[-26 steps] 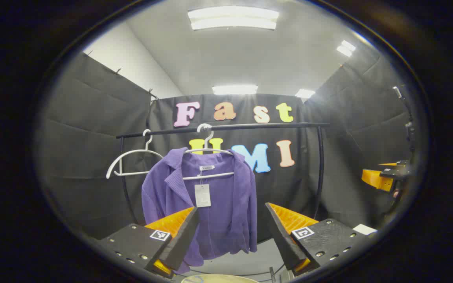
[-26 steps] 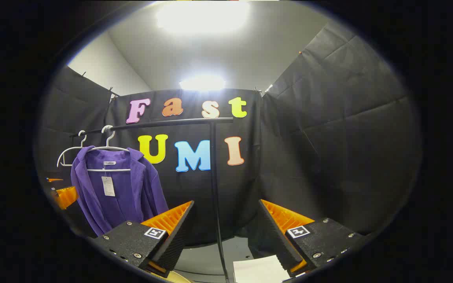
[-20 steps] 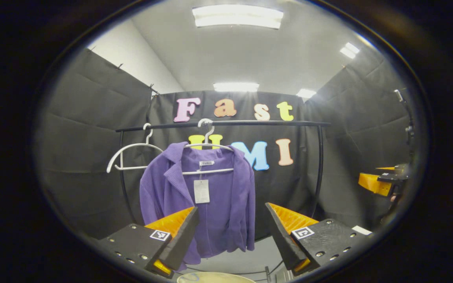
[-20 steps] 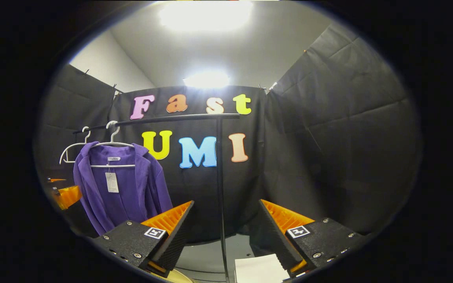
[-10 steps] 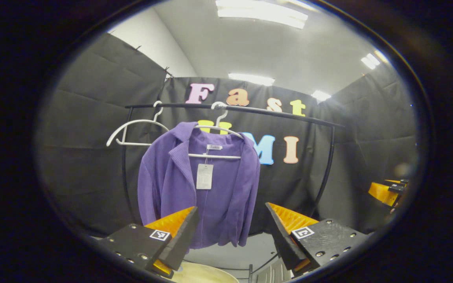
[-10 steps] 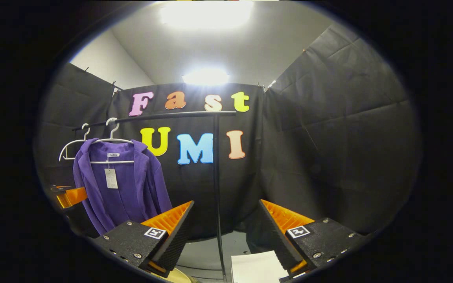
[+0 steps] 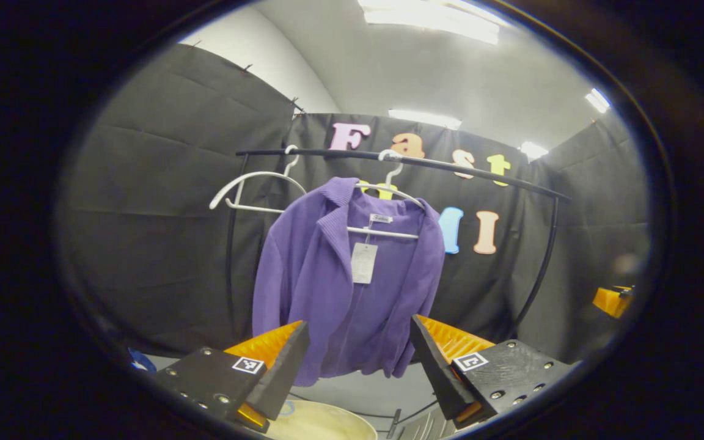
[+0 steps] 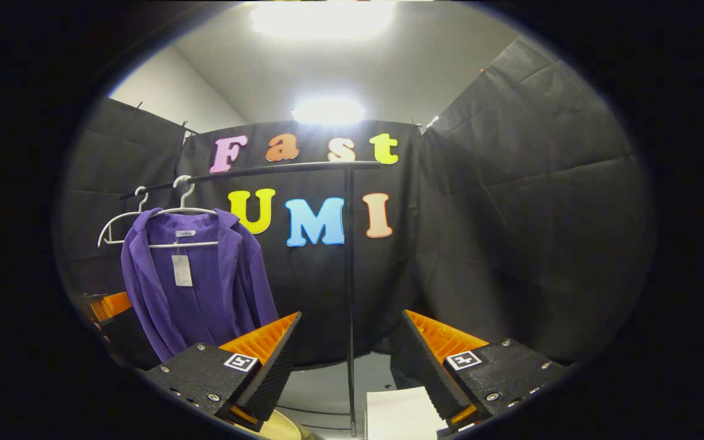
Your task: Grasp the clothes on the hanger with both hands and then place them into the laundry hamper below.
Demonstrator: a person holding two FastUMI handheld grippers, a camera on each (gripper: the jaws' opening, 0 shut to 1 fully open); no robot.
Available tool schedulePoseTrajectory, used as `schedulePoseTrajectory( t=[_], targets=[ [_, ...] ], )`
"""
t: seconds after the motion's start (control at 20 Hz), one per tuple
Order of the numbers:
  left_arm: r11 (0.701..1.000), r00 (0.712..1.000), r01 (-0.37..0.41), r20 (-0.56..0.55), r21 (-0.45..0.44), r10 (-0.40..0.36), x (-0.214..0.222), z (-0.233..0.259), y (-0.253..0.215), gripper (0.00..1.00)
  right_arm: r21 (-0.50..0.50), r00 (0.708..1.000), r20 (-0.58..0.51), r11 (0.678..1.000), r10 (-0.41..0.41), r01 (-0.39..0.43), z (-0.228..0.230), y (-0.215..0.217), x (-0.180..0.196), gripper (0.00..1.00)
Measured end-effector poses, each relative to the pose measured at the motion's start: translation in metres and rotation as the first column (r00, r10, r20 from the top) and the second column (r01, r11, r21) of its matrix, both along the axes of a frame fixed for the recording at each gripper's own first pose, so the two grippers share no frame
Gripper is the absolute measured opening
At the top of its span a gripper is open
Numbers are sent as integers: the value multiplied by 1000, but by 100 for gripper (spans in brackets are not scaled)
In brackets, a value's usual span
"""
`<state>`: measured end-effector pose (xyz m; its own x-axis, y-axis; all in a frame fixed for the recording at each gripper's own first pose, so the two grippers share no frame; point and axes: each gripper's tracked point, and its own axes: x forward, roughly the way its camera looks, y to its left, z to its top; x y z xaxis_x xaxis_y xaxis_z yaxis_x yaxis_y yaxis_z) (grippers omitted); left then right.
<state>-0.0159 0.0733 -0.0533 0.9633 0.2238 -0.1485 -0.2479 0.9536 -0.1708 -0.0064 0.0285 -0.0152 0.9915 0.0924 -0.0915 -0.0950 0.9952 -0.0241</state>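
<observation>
A purple jacket (image 7: 340, 287) (image 8: 199, 287) with a paper tag hangs on a white hanger (image 7: 388, 192) (image 8: 172, 211) from a black rail (image 7: 450, 171) (image 8: 266, 172). My left gripper (image 7: 358, 360) is open, short of the jacket's lower half and apart from it. In the right gripper view my right gripper (image 8: 343, 357) is open too, well right of the jacket, facing the rail's upright post (image 8: 349, 293). The round pale rim of the hamper (image 7: 321, 421) peeks between the left gripper's fingers below the jacket. Far right in the left gripper view is a bit of the other gripper (image 7: 613, 300).
A second, bare white hanger (image 7: 248, 189) (image 8: 117, 226) hangs left of the jacket. The rack's curved black side bars (image 7: 541, 269) frame the rail. A white sheet (image 8: 398, 412) lies on the grey floor near the post's foot.
My left gripper has swung left and drawn closer to the jacket, which now sits larger and more central. The right gripper has shifted only slightly. Both stay open.
</observation>
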Motion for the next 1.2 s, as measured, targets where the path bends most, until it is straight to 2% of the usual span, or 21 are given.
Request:
schedulePoseTrajectory(
  t=[0.05, 0.1, 0.15, 0.2, 0.25, 0.3, 0.45, 0.5, 0.55, 0.6, 0.65, 0.7, 0.75, 0.9, 0.95, 1.0, 1.05, 1.1, 1.2],
  targets=[
    [1000, 1000, -13, 7, 7, 13, -3, 3, 7, 96, 7, 1000, 4, 1000, 27, -27, 5, 12, 4, 96],
    [1000, 1000, -23, 12, 14, 23, -8, 5, 13, 100, 13, 998, 14, 998, 58, -58, 11, 25, 8, 96],
    [999, 999, -32, 16, 22, 31, -12, 8, 18, 96, 16, 996, 29, 996, 88, -89, 18, 39, 13, 96],
    [999, 999, -41, 19, 30, 41, -15, 11, 23, 100, 16, 992, 41, 993, 118, -119, 25, 53, 18, 96],
    [998, 999, -46, 22, 32, 45, -16, 15, 28, 96, 15, 987, 48, 988, 151, -152, 31, 68, 24, 96],
    [999, 999, -45, 26, 27, 44, -16, 18, 31, 100, 19, 982, 45, 982, 186, -187, 33, 85, 30, 96],
    [999, 998, -47, 43, 14, 47, -5, 31, 37, 100, 38, 959, 40, 958, 282, -283, 43, 128, 45, 96],
    [999, 998, -49, 48, 7, 48, 1, 36, 39, 94, 38, 953, 43, 953, 300, -302, 47, 137, 52, 96],
    [999, 997, -50, 51, -9, 50, 10, 39, 40, 87, 38, 948, 46, 948, 315, -316, 49, 146, 60, 96],
    [998, 997, -54, 50, -32, 56, 19, 41, 41, 100, 37, 943, 50, 943, 330, -332, 51, 154, 67, 96],
    [997, 997, -60, 46, -54, 62, 31, 42, 43, 100, 38, 937, 47, 937, 345, -347, 50, 163, 76, 96],
    [995, 997, -65, 44, -71, 69, 42, 42, 45, 95, 43, 931, 39, 931, 362, -364, 47, 177, 88, 96],
    [994, 996, -76, 44, -79, 80, 54, 45, 48, 100, 51, 924, 32, 923, 381, -382, 44, 189, 100, 96],
    [990, 991, -122, 40, -74, 125, 81, 51, 59, 100, 74, 905, 4, 903, 425, -424, 33, 220, 134, 96],
    [989, 990, -134, 37, -69, 136, 91, 52, 62, 95, 82, 899, -1, 896, 439, -437, 30, 229, 143, 96],
    [988, 989, -141, 34, -62, 144, 102, 52, 63, 100, 90, 894, -2, 890, 448, -446, 27, 237, 155, 96],
    [987, 988, -150, 32, -52, 151, 114, 53, 65, 100, 96, 890, -4, 886, 456, -454, 24, 243, 165, 96],
    [987, 987, -156, 26, -42, 157, 125, 51, 65, 95, 99, 886, -6, 882, 463, -461, 20, 250, 175, 96],
    [984, 984, -176, 21, -18, 177, 145, 50, 69, 95, 106, 880, -9, 875, 475, -472, 13, 261, 195, 96]
  ],
)
